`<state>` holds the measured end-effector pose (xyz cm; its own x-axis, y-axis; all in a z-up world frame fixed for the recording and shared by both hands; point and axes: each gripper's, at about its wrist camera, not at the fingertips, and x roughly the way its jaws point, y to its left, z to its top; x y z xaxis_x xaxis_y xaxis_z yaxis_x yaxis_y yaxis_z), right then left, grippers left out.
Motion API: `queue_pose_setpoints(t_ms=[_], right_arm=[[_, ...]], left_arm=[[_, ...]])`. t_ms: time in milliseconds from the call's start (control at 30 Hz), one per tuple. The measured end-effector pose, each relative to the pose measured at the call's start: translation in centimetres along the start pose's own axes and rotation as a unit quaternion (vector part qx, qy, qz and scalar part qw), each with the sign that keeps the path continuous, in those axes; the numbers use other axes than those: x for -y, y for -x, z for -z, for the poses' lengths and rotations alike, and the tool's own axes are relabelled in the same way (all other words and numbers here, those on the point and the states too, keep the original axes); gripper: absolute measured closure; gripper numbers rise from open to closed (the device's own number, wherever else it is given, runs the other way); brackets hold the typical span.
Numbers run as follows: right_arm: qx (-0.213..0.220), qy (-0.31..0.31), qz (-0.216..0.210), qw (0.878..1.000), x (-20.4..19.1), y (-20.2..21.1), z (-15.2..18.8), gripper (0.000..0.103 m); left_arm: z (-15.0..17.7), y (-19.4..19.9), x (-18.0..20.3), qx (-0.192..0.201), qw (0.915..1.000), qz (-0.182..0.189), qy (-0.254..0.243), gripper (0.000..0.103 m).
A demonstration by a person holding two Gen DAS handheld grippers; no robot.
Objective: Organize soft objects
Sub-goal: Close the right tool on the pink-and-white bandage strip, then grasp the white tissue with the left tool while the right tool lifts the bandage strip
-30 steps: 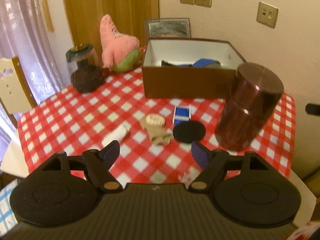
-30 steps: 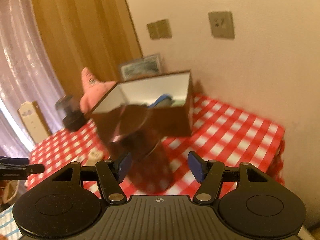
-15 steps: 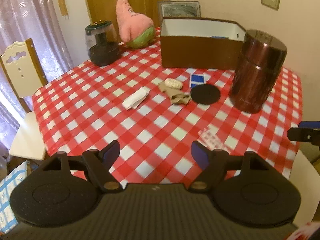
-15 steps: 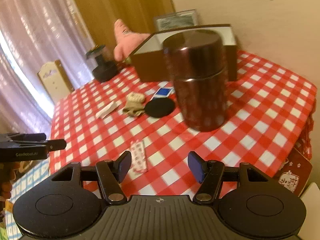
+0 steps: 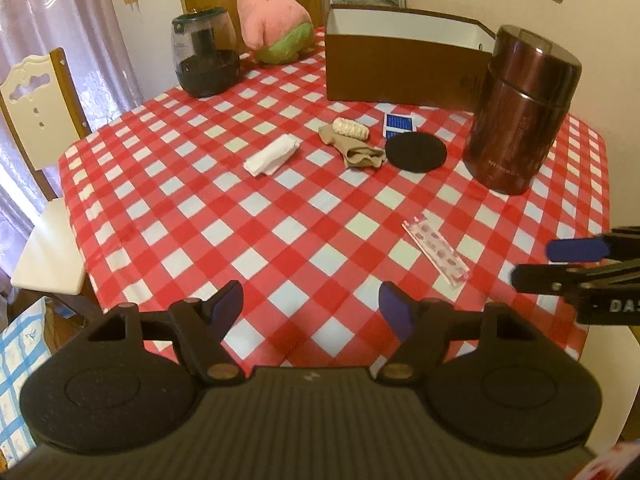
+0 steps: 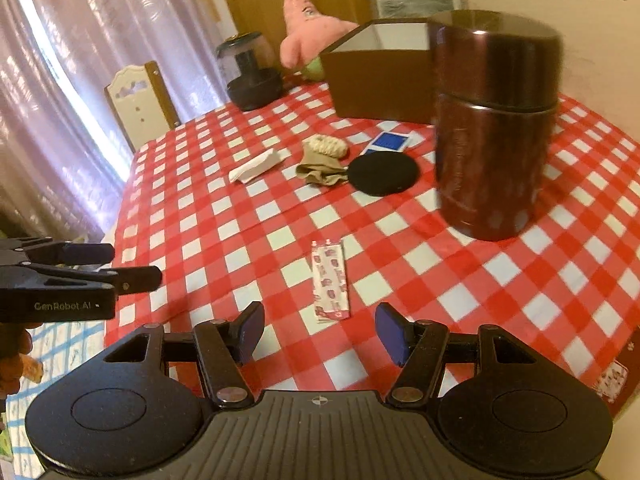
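Note:
On the red checked tablecloth lie a folded white cloth (image 5: 272, 156) (image 6: 256, 166), a crumpled beige sock (image 5: 360, 152) (image 6: 320, 170) and a cream knitted piece (image 5: 352, 129) (image 6: 326, 146). A pink plush starfish (image 5: 272, 20) (image 6: 308, 36) sits at the back, left of the open brown box (image 5: 400, 68) (image 6: 376, 80). My left gripper (image 5: 310, 304) (image 6: 120, 266) hovers over the near table edge, its jaws closing with nothing between them. My right gripper (image 6: 320, 324) (image 5: 560, 264) hangs open and empty, just short of a pink packet (image 6: 330, 284) (image 5: 438, 252).
A tall maroon canister (image 5: 520, 112) (image 6: 492, 128) stands right of a black round pad (image 5: 416, 152) and a blue card packet (image 5: 398, 123). A dark lidded jar (image 5: 204, 56) is at the back left. A cream chair (image 5: 36, 112) stands beside the table's left edge.
Both grippers have drawn back from the box and canister toward the near table edge and sunk lower. The pink packet and each other's fingers have come into view.

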<state>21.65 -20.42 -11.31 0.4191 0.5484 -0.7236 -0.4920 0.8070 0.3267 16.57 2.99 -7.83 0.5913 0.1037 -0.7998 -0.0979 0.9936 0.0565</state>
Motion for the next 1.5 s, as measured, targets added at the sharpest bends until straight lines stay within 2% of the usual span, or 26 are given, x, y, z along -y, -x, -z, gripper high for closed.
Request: queue_pose_setpoints(t_ms=[167, 233, 333, 567, 667, 733, 933, 1133, 1500], right_arm=[[-0.006, 0.019, 0.007, 1.000, -0.3, -3.0, -0.1, 0.041], [-0.008, 0.027, 0.014, 1.000, -0.3, -4.2, -0.1, 0.048], [-0.013, 0.040, 0.022, 0.999, -0.2, -6.2, -0.5, 0.052], [-0.020, 0.064, 0.034, 0.997, -0.5, -9.6, -1.1, 0.056], [-0.024, 0.074, 0.038, 0.996, -0.7, -10.5, -1.3, 0.062], [-0.031, 0.074, 0.040, 0.996, -0.7, -11.1, -1.3, 0.070], [-0.028, 0.082, 0.049, 0.995, -0.7, -11.5, -1.6, 0.076], [-0.021, 0.081, 0.050, 0.995, -0.3, -11.4, -2.0, 0.078], [0.027, 0.066, 0.045, 0.996, 0.6, -9.9, -5.4, 0.078]], left_arm=[[0.3, -1.5, 0.1, -0.007, 1.0000, 0.003, 0.001, 0.032], [0.4, -2.3, 0.1, -0.010, 0.9999, 0.002, 0.003, 0.033], [0.3, -3.4, 0.0, -0.013, 0.9999, -0.002, 0.005, 0.034], [0.2, -5.5, -0.5, -0.023, 0.9997, -0.005, 0.011, 0.035], [0.2, -6.2, -0.7, -0.029, 0.9995, -0.005, 0.012, 0.038], [0.1, -6.6, -0.9, -0.032, 0.9994, -0.003, 0.014, 0.038], [0.1, -7.6, -1.6, -0.037, 0.9992, -0.001, 0.018, 0.038], [-0.4, -8.3, -2.1, -0.033, 0.9993, 0.001, 0.015, 0.038], [-2.9, -10.0, -3.0, -0.014, 0.9999, -0.004, -0.003, 0.038]])
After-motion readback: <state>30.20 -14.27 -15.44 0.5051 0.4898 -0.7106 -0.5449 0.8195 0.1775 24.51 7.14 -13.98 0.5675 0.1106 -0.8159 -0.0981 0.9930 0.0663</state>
